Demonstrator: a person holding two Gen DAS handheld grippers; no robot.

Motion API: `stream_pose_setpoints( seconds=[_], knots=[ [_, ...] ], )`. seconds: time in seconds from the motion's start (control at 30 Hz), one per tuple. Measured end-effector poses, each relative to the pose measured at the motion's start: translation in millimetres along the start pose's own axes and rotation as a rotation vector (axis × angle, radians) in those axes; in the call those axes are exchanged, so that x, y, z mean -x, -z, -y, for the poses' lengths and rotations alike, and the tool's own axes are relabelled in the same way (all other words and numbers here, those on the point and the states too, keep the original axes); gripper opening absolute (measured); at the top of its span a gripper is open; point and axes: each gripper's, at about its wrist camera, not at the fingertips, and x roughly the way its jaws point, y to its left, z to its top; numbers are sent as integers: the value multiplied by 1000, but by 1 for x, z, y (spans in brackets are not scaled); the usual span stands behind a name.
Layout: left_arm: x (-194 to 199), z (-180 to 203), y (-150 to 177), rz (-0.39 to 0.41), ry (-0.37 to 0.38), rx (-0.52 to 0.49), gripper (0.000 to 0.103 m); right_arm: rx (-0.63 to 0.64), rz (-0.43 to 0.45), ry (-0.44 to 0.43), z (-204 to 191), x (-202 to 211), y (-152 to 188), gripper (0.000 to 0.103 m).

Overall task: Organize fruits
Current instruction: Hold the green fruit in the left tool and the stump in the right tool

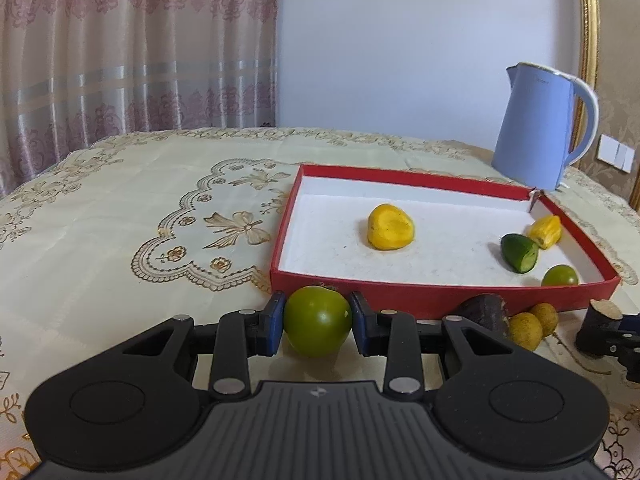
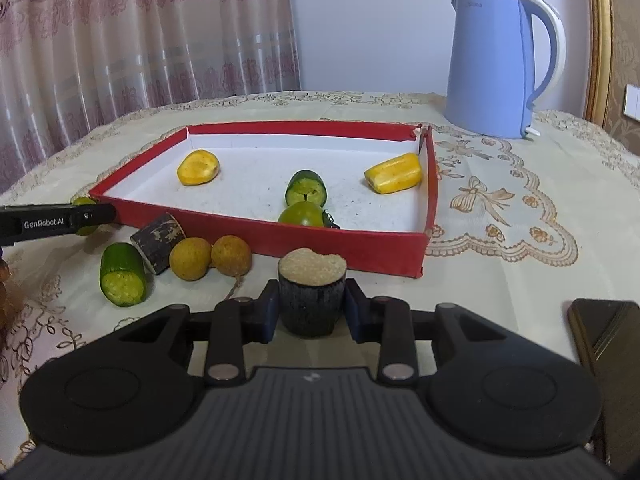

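My left gripper [image 1: 317,314] is shut on a green tomato [image 1: 317,326] that sits on the tablecloth just in front of the red tray [image 1: 400,300]. My right gripper [image 2: 310,306] is shut on an upright dark sugarcane stub [image 2: 312,300] with a pale cut top, close to the tray's front wall [image 2: 280,236]. Inside the tray lie two yellow pieces [image 2: 199,167] [image 2: 394,172], a cucumber half [image 2: 306,192] and another green tomato [image 2: 302,214]. On the cloth between the grippers are a cucumber piece [image 2: 122,274], a second sugarcane stub [image 2: 160,242] and two longans [image 2: 190,258] [image 2: 232,254].
A blue kettle [image 2: 496,64] stands behind the tray's far right corner. A dark phone [image 2: 608,336] lies on the cloth at the right of my right gripper. A curtain hangs behind the table on the left. A finger of the left gripper [image 2: 60,222] reaches in from the left edge.
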Motion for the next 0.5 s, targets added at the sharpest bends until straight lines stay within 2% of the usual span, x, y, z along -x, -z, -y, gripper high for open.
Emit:
stream_pose_setpoints(
  seconds=[0.13,0.5],
  knots=[
    [-3,1,0,-20,-10,-6,33,42,-7,16,-8,-1,0,38],
    [-8,5,1,-57,-36,-37,34,69,-9,32,-13,-1,1,39]
  ],
)
